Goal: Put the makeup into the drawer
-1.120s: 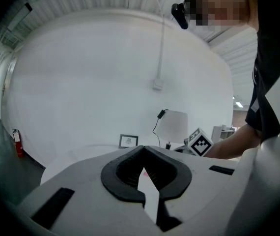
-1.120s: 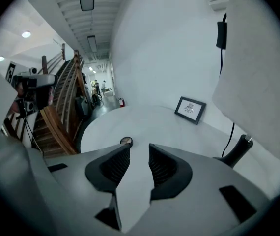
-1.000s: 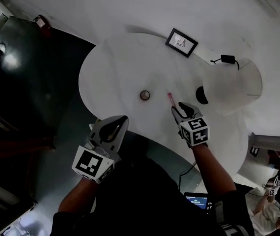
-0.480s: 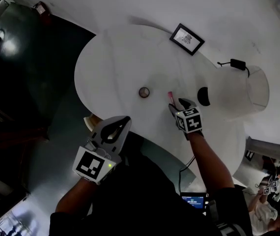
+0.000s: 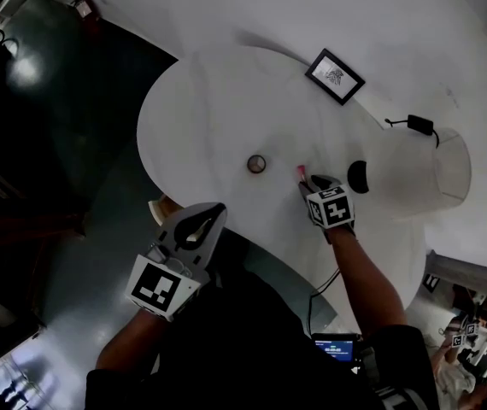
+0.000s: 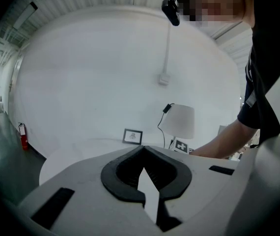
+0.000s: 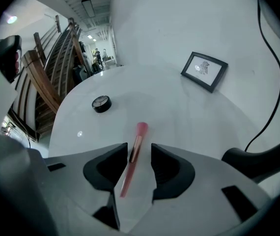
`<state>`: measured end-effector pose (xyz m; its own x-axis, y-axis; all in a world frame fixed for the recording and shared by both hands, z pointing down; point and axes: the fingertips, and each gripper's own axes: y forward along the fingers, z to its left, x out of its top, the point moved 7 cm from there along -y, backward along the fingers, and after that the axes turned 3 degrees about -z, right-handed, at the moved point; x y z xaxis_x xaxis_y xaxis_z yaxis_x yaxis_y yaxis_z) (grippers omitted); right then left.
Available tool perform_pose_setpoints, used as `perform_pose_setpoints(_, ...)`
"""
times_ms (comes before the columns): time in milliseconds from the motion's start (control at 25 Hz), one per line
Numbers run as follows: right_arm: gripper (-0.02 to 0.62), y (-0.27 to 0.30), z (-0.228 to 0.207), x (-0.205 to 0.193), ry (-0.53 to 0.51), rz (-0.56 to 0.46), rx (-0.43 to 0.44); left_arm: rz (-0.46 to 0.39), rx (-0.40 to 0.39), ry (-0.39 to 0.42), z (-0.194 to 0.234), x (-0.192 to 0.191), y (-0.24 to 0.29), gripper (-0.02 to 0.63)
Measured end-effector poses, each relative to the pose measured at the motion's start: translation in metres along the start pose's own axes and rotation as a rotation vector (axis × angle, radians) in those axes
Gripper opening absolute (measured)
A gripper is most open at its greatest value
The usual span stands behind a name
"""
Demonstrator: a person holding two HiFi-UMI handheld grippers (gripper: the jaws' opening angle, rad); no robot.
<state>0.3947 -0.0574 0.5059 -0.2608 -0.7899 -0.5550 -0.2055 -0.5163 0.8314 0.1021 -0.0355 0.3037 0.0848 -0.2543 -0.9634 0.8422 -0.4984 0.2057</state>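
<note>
Lowered to the glossy table, right gripper, jaws just closing but apart, straddles a slim pink tube.

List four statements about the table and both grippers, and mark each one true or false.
1. The pink makeup stick lies on the table. True.
2. The right gripper is clamped on the stick. False: its jaws have just been closing but stand apart, with the stick between them.
3. The left gripper holds the round compact. False: its jaws are together and empty; the compact lies on the table.
4. A picture frame stands on the table. True.
</note>
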Motion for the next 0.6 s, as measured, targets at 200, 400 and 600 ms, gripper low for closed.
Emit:
perform_pose_setpoints(200,0.120,0.001,0.009,0.003,-0.108,0.039,-0.007,-0.001,0.014,-0.003,0.000,0.002,-0.003,0.011)
perform_pose_setpoints(400,0.051,0.002,0.022,0.009,-0.182,0.075,0.008,-0.013,0.028,-0.001,-0.003,0.006,-0.013,0.011)
perform_pose_setpoints(600,0.048,0.003,0.019,0.008,-0.181,0.112,0.011,-0.019,0.035,0.003,-0.004,0.009,-0.030,0.011)
